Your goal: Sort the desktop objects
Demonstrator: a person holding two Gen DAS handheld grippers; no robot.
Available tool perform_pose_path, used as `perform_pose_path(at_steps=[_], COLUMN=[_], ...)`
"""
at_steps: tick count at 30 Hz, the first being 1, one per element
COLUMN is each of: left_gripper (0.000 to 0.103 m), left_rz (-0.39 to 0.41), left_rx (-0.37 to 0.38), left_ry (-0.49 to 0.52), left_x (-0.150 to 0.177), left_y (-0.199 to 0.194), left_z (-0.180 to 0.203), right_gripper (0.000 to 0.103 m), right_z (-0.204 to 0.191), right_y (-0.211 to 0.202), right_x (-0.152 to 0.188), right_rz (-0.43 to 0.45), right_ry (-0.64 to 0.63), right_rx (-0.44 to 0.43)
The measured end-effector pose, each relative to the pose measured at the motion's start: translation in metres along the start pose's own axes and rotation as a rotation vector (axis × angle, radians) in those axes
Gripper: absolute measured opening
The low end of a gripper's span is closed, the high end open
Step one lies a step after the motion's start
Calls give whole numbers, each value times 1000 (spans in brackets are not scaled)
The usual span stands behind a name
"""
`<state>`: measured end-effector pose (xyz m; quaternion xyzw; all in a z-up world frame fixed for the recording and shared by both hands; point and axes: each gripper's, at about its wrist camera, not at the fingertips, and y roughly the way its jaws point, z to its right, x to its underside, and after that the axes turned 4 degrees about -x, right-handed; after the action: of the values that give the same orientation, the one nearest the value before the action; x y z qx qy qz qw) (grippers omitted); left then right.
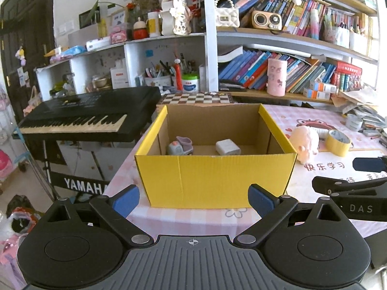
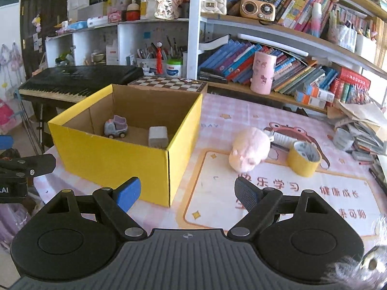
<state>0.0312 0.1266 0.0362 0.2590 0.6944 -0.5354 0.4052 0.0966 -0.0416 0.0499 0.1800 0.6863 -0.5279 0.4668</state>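
Observation:
A yellow cardboard box [image 1: 212, 178] [image 2: 108, 159] stands open on the pink table mat. Inside it lie a small toy truck [image 1: 180, 146] [image 2: 116, 126] and a white block [image 1: 227, 147] [image 2: 158, 136]. To the right of the box on the mat sit a pink plush toy [image 2: 249, 153] [image 1: 304, 143] and a roll of yellow tape [image 2: 303, 158] [image 1: 337, 142]. My left gripper [image 1: 193, 199] is open and empty just in front of the box. My right gripper [image 2: 188, 194] is open and empty near the box's front right corner, well short of the plush toy.
A black keyboard [image 1: 87, 116] on a stand sits left of the table. A chessboard [image 2: 169, 83] lies behind the box. Shelves of books [image 2: 278, 67] and a pink cup [image 2: 262, 72] line the back. Stacked papers [image 2: 362, 130] crowd the right edge.

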Motion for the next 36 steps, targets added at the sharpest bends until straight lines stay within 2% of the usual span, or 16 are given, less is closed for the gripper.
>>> perform_pose_path(at_steps=[11,24,36], left_gripper=[98,98,98], left_rz=[2,-49,-64], left_rx=[13,124,224], left_ry=[-15,87,117], left_x=[21,37,35], left_y=[-17,-22,-15], left_z=[18,45,72], right_gripper=[85,85,86], right_z=[2,3,23], right_y=[-16,-39,-55], right_x=[24,53,67], right_rz=[-19,-39,-62], right_ry=[26,31,73], right_rx=[26,85,183])
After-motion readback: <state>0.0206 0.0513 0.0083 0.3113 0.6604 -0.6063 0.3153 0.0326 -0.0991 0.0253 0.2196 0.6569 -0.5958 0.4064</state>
